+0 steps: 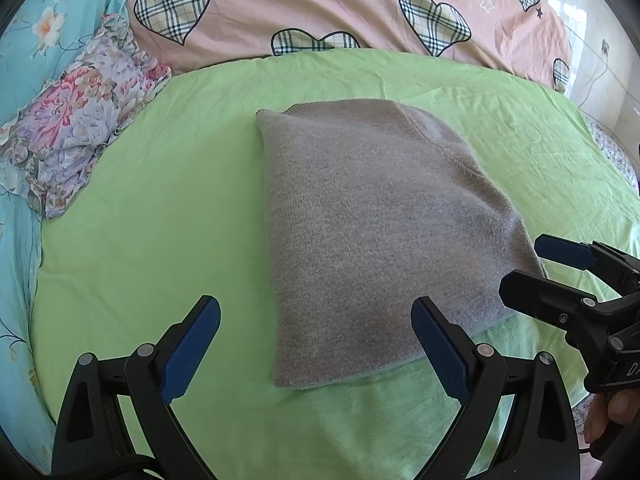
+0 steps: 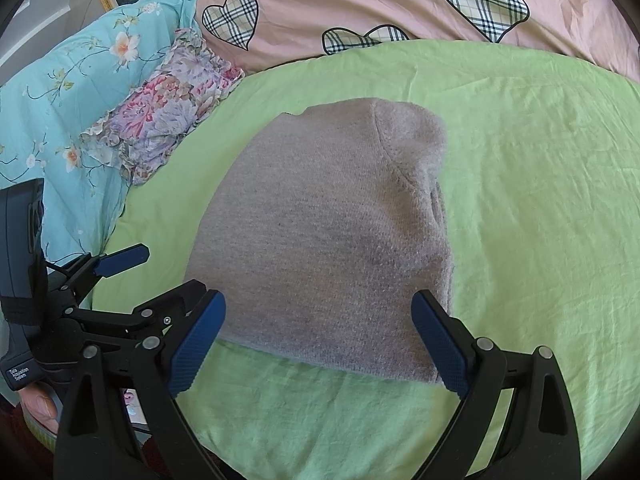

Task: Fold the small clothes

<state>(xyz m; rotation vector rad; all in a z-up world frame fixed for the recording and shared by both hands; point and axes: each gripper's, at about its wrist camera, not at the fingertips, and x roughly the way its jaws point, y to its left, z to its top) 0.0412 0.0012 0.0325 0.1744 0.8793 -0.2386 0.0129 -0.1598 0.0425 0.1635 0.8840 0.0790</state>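
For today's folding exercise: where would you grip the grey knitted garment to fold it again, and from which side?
Grip the grey knitted garment at its two near corners, approaching from the near edge: that edge lies flat on the green sheet, nearest both open grippers.

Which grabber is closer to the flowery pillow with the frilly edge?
The left gripper. It sits at the near left side of the grey knit garment, on the side of the flowery pillow. The right gripper is over the garment's near right edge, farther away.
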